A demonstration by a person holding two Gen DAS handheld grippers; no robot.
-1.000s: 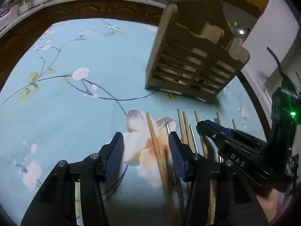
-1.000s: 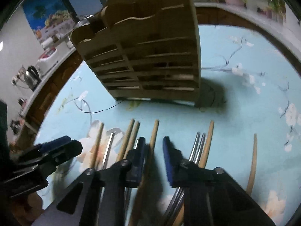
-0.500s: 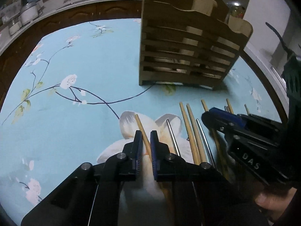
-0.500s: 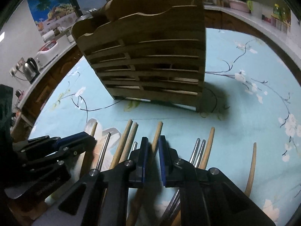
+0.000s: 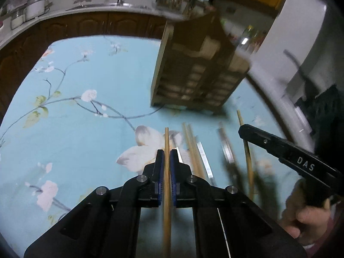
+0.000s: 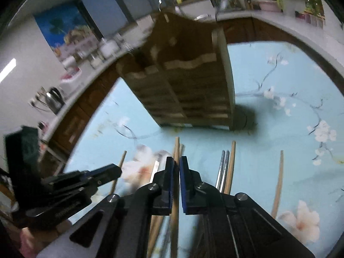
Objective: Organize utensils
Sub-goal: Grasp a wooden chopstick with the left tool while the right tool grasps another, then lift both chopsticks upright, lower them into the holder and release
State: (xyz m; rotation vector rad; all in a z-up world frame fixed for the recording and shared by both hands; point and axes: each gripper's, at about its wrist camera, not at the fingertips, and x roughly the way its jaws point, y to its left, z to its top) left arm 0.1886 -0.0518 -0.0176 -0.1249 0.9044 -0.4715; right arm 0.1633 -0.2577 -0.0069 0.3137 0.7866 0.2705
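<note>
Kitchen counter [image 5: 90, 111], blue floral cloth. Your left gripper [image 5: 167, 161] clamps wooden chopstick [image 5: 166, 142]; right gripper [image 6: 176, 169] clamps second chopstick [image 6: 176, 148]. Both shafts point up-frame toward wooden holder [image 5: 193, 73], frame centre; neither gripper clearly nearer.

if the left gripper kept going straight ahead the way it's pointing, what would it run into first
Probably the slatted wooden utensil holder, though the line may pass its left edge. The left gripper, shut on a wooden chopstick, has only blue floral tablecloth before it; depth is unclear.
</note>
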